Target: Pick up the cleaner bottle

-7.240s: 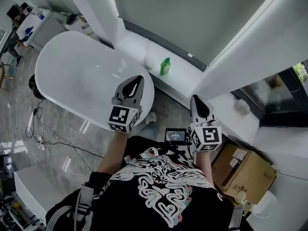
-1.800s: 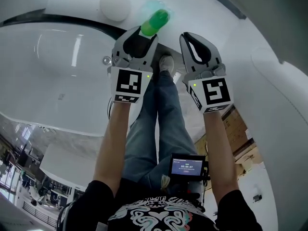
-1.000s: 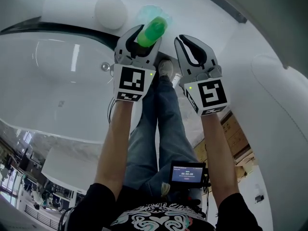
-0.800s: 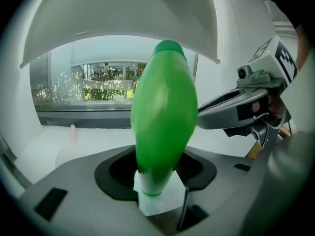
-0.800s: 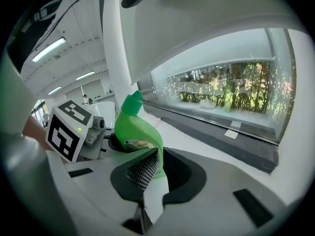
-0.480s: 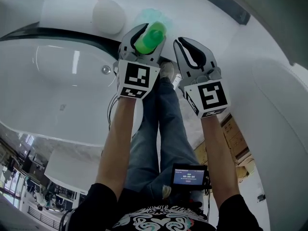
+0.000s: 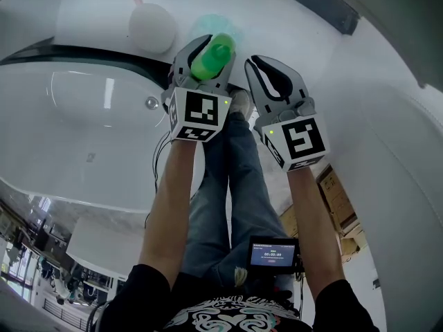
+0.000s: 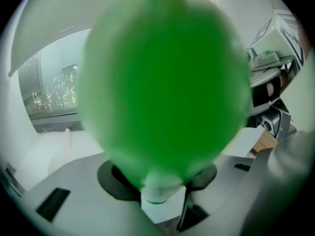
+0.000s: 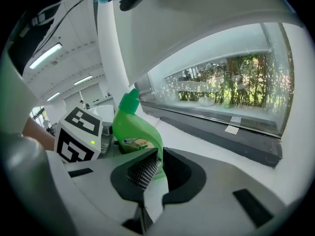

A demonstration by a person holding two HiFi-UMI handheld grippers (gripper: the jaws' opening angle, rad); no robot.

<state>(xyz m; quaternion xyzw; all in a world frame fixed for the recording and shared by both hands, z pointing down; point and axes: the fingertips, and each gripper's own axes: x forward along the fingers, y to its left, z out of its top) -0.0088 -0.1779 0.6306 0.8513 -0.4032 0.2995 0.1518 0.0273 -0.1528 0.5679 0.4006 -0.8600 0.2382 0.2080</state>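
Note:
The green cleaner bottle (image 7: 212,54) sits between the jaws of my left gripper (image 7: 206,59), which is shut on its body above the white ledge (image 7: 277,26). In the left gripper view the blurred green bottle (image 8: 162,82) fills most of the picture, deep in the left gripper (image 8: 158,193). My right gripper (image 7: 273,81) hangs just right of it, shut and empty. From the right gripper view the bottle (image 9: 135,132) stands upright beside the left gripper's marker cube (image 9: 78,134), beyond the right gripper (image 9: 160,155).
A white bathtub (image 7: 83,123) spreads to the left, with a white round object (image 7: 151,28) on the ledge behind it. A dark window frame (image 7: 311,9) runs along the back. Below are the person's legs (image 7: 228,178), a small screen (image 7: 272,252) and cardboard boxes (image 7: 336,209).
The left gripper has moved forward around the bottle, which now sits deeper between its jaws. The right gripper has stayed shut close beside it.

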